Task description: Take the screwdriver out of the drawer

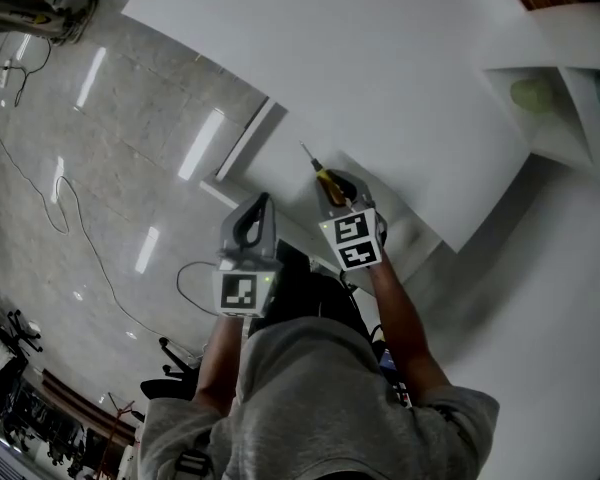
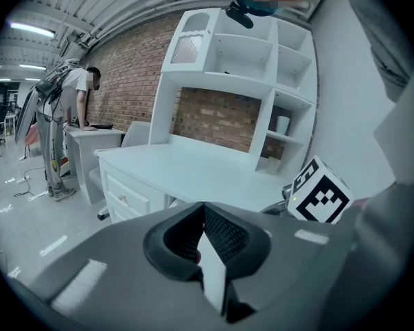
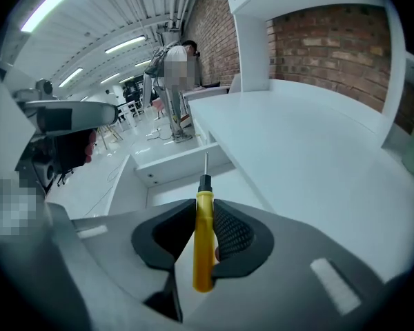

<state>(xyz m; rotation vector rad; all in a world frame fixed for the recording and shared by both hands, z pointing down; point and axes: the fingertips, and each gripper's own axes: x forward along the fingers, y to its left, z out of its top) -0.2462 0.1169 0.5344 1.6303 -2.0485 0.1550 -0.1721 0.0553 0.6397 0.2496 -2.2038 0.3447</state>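
Head view, arms: both bare forearms reach forward out of grey short sleeves, and the right one stretches further.
Head view, left gripper [image 1: 261, 204]: just left of the right gripper [image 1: 337, 189] and a little nearer the person.
Head view, task's thing: the screwdriver [image 1: 326, 181] pokes forward from the right gripper. Its thin shaft is over the open drawer [image 1: 242, 144] at the edge of the white desk [image 1: 380, 58].
Head view, writing: only black-and-white square markers on the two cubes.
Left gripper view, state: the left gripper [image 2: 204, 234] is clenched, pad against pad, with nothing in it.
Left gripper view, only here: the right gripper's marker cube [image 2: 319, 192] is just to the right. Ahead are the desk's hutch shelves [image 2: 241, 54] and a person [image 2: 67, 126] leaning at another desk, well off to the left.
Right gripper view, state: the right gripper [image 3: 205, 210] is clamped on the screwdriver's [image 3: 203, 243] yellow handle, and the black collar and shaft stick out past the tips.
Right gripper view, only here: the drawer [image 3: 174, 163] lies ahead of and below the tips.
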